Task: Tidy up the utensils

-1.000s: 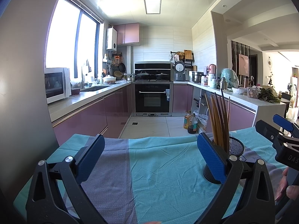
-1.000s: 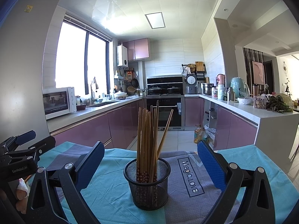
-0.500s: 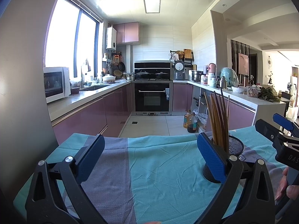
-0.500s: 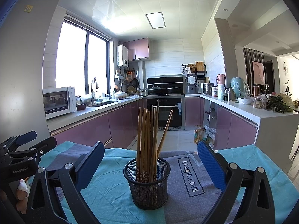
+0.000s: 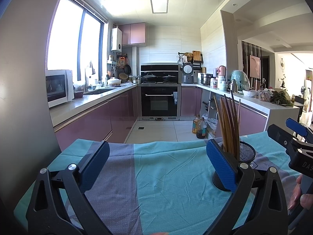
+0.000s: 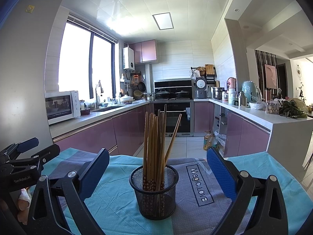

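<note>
A black mesh cup [image 6: 154, 193] stands upright on the teal and grey cloth [image 6: 109, 201], holding several wooden chopsticks [image 6: 154, 143] upright. My right gripper [image 6: 156, 174] is open and empty, its blue pads either side of the cup, a little short of it. In the left wrist view the cup [image 5: 244, 154] and chopsticks [image 5: 228, 125] stand at the right, partly behind my right pad. My left gripper [image 5: 156, 166] is open and empty above bare cloth [image 5: 166, 176]. The right gripper's body [image 5: 293, 143] shows at the right edge there.
The cloth carries a "Magic.LOVE" label [image 6: 199, 186] right of the cup. The left gripper's body [image 6: 21, 166] sits at the left edge. Beyond the table's far edge lie the kitchen floor, purple cabinets [image 6: 125, 133] and an oven [image 6: 172, 115].
Almost nothing has changed; both grippers stay open and the cup has not moved. The left wrist view has shifted very slightly.
</note>
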A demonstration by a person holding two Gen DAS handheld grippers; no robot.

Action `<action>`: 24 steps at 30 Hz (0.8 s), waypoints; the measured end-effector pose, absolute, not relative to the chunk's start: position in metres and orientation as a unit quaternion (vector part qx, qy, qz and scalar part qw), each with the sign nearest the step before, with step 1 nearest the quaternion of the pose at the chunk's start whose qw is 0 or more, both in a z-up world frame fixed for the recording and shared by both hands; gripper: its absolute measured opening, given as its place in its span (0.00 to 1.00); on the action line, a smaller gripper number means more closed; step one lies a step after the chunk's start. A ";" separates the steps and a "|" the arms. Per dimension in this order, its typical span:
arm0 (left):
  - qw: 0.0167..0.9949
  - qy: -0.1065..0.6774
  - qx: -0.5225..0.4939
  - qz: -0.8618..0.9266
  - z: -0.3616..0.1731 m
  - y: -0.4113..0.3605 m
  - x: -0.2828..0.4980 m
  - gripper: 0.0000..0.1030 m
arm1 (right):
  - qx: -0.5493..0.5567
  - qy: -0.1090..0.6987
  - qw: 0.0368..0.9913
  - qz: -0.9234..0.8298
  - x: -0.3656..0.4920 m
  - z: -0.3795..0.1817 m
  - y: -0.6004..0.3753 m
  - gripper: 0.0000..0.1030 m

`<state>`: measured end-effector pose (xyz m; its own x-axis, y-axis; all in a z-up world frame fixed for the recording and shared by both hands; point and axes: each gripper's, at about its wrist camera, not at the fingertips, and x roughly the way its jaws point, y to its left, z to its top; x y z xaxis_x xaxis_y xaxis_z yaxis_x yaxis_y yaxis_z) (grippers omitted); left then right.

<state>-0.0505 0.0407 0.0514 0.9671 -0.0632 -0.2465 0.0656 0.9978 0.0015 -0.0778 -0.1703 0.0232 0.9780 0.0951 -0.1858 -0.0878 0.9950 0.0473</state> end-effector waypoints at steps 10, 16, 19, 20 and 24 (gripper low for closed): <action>0.992 0.126 0.005 -0.032 0.050 0.041 -0.049 0.94 | 0.020 0.096 0.994 0.047 -0.076 0.023 -0.171 0.94; 0.992 0.125 0.005 -0.031 0.046 0.042 -0.050 0.94 | 0.019 0.095 0.994 0.047 -0.076 0.022 -0.171 0.94; 0.992 0.125 0.007 -0.031 0.046 0.042 -0.050 0.94 | 0.020 0.096 0.994 0.047 -0.075 0.022 -0.172 0.94; 0.992 0.125 0.006 -0.031 0.047 0.042 -0.050 0.94 | 0.020 0.095 0.994 0.047 -0.076 0.022 -0.172 0.94; 0.992 0.123 0.007 -0.030 0.045 0.042 -0.050 0.94 | 0.019 0.097 0.994 0.048 -0.075 0.021 -0.172 0.94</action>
<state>-0.0503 0.0425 0.0452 0.9677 -0.0585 -0.2451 0.0619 0.9981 0.0062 -0.0748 -0.1717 0.0209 0.9765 0.0991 -0.1911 -0.0917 0.9947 0.0473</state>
